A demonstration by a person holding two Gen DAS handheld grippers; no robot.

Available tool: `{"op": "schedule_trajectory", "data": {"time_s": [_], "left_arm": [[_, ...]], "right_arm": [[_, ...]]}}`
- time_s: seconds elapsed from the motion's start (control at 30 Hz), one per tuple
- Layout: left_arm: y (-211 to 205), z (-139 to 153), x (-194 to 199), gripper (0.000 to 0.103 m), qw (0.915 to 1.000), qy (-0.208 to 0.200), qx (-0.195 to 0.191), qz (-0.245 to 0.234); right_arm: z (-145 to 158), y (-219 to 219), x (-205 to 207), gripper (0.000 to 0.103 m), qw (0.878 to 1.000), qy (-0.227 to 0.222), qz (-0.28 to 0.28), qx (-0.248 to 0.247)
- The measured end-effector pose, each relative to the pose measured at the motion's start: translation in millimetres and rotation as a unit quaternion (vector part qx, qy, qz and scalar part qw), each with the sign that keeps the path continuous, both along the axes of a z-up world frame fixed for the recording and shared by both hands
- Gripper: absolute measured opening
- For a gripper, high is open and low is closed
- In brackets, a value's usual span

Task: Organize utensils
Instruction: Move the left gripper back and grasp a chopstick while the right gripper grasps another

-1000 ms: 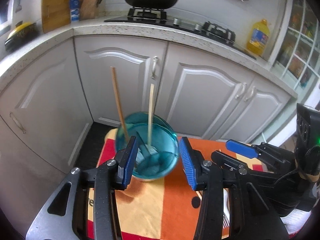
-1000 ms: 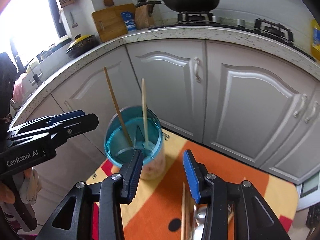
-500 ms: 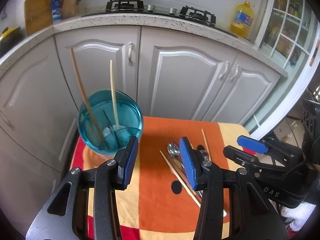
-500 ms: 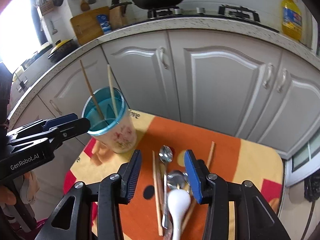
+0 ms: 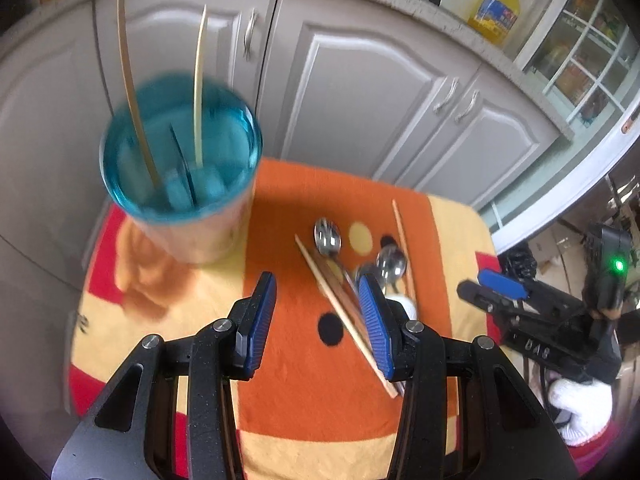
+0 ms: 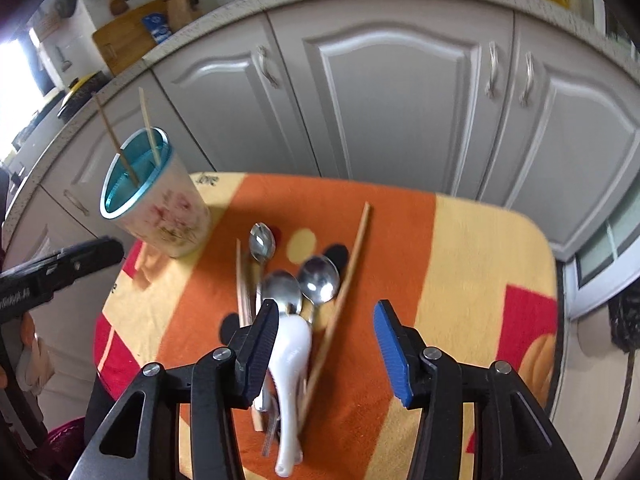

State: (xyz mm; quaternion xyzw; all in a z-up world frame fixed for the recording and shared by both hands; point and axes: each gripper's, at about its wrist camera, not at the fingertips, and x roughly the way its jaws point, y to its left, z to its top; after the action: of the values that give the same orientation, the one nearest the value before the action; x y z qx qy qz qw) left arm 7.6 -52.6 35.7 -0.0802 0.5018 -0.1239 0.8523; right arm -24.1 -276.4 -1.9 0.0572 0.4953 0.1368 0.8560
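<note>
Covering a small table, orange cloth (image 6: 384, 216), grey cabinets (image 6: 400, 92) behind

Both grippers pulled back and swung right, off the cup (image 5: 180, 184) toward the loose utensils. A second ago the left gripper (image 5: 316, 316) straddled the cup; now the cup sits up-left of it and a chopstick (image 5: 344, 320) runs between its spread fingers. The right gripper (image 6: 326, 340) went from facing the cup to hanging over the white ceramic spoon (image 6: 292, 368) and metal spoons (image 6: 320, 280), jaws wider than before.
</note>
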Motion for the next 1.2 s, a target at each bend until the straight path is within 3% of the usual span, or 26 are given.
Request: {"op": "schedule_trajectory", "data": {"time_s": [0.13, 0.43, 0.57, 0.67, 0.97, 1.07, 1.2], "left_arm": [[-0.8, -25.5, 0.7, 0.042, 0.9997, 0.024, -0.005, 0.004], [-8.4, -73.8, 26.2, 0.042, 0.9964, 0.080, -0.023, 0.013], [-25.2, -87.2, 38.1, 0.041, 0.9956, 0.093, -0.006, -0.005], [-36.5, -97.8, 43.8, 0.038, 0.9943, 0.101, 0.031, -0.014], [-47.1, -102.2, 58.1, 0.037, 0.9929, 0.105, 0.052, -0.022], [-44.5, -102.3, 59.0, 0.036, 0.9927, 0.103, 0.052, -0.033], [-36.4, -101.0, 67.0, 0.036, 0.9929, 0.113, 0.036, -0.011]], "right_arm": [[-18.8, -7.8, 6.8, 0.047, 1.000, 0.019, -0.005, 0.024], [-40.2, -11.6, 29.9, 0.047, 0.999, 0.044, -0.003, 0.026], [-43.7, -13.5, 37.7, 0.047, 0.998, 0.048, -0.001, 0.027], [-43.9, -16.9, 42.2, 0.047, 0.998, 0.048, 0.000, 0.028], [-43.8, -24.3, 50.1, 0.048, 0.998, 0.047, -0.004, 0.033], [-45.3, -21.2, 54.5, 0.048, 0.998, 0.048, 0.002, 0.033], [-48.2, -17.1, 67.5, 0.048, 0.998, 0.050, 0.008, 0.026]]}}
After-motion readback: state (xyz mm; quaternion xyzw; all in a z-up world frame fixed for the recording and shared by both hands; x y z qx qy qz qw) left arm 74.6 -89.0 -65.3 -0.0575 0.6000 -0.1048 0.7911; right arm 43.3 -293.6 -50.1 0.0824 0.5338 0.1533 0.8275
